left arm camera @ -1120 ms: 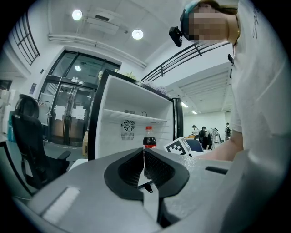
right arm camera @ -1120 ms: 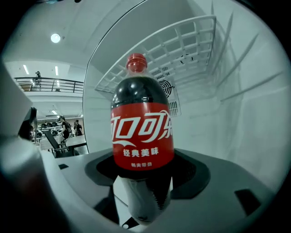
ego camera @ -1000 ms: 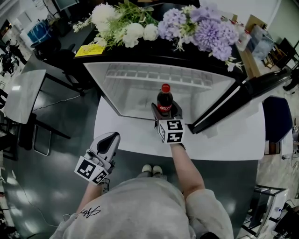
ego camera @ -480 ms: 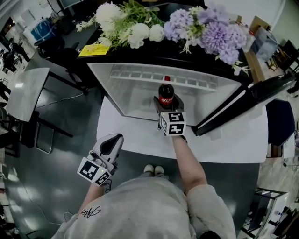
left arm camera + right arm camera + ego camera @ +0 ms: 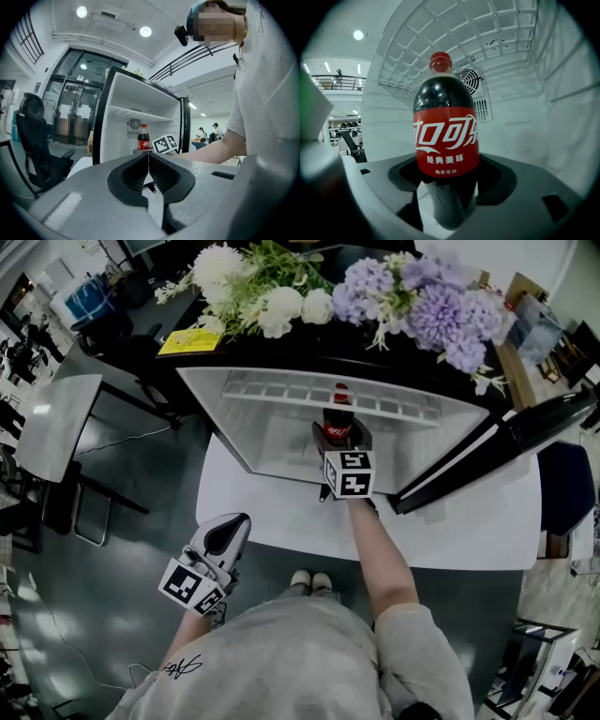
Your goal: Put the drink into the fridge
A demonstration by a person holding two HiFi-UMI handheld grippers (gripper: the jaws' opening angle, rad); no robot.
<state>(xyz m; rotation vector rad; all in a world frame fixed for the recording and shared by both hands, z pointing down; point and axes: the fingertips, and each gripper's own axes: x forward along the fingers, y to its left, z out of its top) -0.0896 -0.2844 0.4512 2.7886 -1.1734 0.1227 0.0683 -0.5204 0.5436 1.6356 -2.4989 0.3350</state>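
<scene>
The drink is a cola bottle [image 5: 338, 417] with a red cap and red label, held upright by my right gripper [image 5: 339, 439], which is shut on its lower body. The bottle is inside the mouth of the open white fridge [image 5: 267, 423], under its wire shelf [image 5: 319, 392]. In the right gripper view the bottle [image 5: 446, 136] fills the middle between the jaws of the right gripper [image 5: 447, 176], with the fridge's back wall and fan vent [image 5: 471, 80] behind. My left gripper [image 5: 225, 533] hangs shut and empty, low at the left, off the table.
The fridge stands on a white table [image 5: 469, 531], its dark door [image 5: 492, 442] swung open to the right. White and purple flowers [image 5: 375, 287] and a yellow note [image 5: 192, 341] lie on top. A grey desk [image 5: 56, 423] and chair stand left.
My right gripper has carried the bottle forward from the fridge's front edge into its opening. The left gripper has hardly moved.
</scene>
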